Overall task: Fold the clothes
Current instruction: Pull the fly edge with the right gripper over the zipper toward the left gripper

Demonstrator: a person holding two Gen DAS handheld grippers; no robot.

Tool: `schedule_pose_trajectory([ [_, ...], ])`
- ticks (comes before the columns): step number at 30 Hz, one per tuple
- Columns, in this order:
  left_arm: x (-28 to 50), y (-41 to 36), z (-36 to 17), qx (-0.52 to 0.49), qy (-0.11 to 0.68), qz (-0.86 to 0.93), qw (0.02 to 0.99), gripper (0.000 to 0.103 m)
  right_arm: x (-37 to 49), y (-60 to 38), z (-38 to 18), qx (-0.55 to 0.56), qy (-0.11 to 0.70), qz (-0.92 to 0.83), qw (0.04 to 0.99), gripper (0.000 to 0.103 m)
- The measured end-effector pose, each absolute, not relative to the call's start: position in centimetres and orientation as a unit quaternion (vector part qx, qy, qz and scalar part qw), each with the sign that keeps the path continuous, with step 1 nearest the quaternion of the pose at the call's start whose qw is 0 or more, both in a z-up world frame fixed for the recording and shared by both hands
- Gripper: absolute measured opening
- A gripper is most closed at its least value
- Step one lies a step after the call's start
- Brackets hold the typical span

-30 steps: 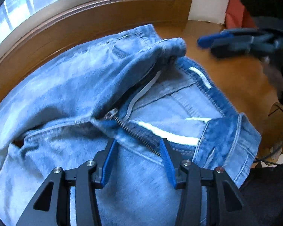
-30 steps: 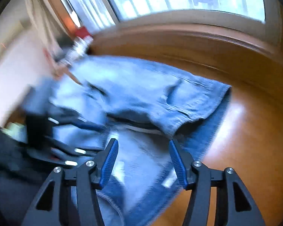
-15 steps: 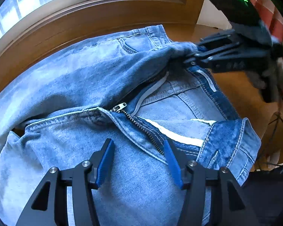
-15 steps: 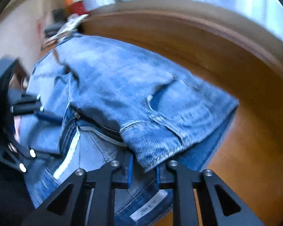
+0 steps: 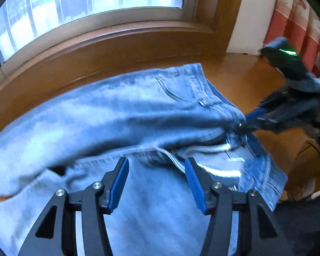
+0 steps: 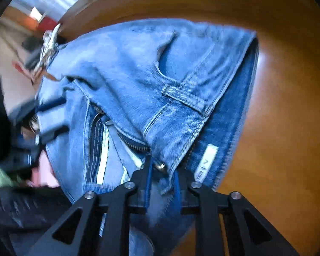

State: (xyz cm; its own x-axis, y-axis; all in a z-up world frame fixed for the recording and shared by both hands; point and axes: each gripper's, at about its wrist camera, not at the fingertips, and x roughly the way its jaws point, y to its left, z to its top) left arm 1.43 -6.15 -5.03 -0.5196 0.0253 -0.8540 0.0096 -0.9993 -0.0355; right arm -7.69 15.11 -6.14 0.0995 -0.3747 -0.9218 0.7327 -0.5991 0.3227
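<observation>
The left claw (image 5: pixel 156 180) hangs half open, empty, above the jeans (image 5: pixel 121 115) spread over the wooden bench (image 5: pixel 241 81). The right claw (image 6: pixel 161 184), its jaws having just eased slightly wider, pinches the buttoned waistband corner (image 6: pixel 170 149). Beyond, the window (image 5: pixel 85 10) borders the bench's far edge.

Your two grippers, both tilted steeply down

Your left gripper (image 5: pixel 156 183) hovers with its blue pads well apart, nothing between them; your right gripper (image 6: pixel 162 183) pinches a fold of denim, its jaws having just been easing slightly wider.
</observation>
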Motion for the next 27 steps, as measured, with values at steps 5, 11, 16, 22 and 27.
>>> schedule_pose_trajectory([
  [5,1.7,-6.6,-6.3,-0.508,-0.005,0.861,-0.028,0.053,-9.3,15.8,-0.9,0.521,0.206,-0.725,0.401,0.039],
  [11,2.0,-9.1,-7.8,-0.522,-0.048,0.848,-0.072,0.053,-11.6,9.2,-2.4,0.434,0.273,-0.744,0.429,0.042],
  [16,1.3,-9.9,-9.7,-0.540,-0.066,0.834,-0.096,0.053,-11.9,4.7,-7.2,0.426,0.337,-0.715,0.441,0.041],
  [22,2.4,-9.3,-9.6,-0.543,-0.061,0.832,-0.100,0.052,-15.2,7.4,-6.9,0.445,0.276,-0.764,0.378,0.030],
  [27,3.1,-6.8,-8.5,-0.548,-0.060,0.834,-0.023,0.052,-11.8,11.5,-3.9,0.414,0.283,-0.782,0.371,0.035],
])
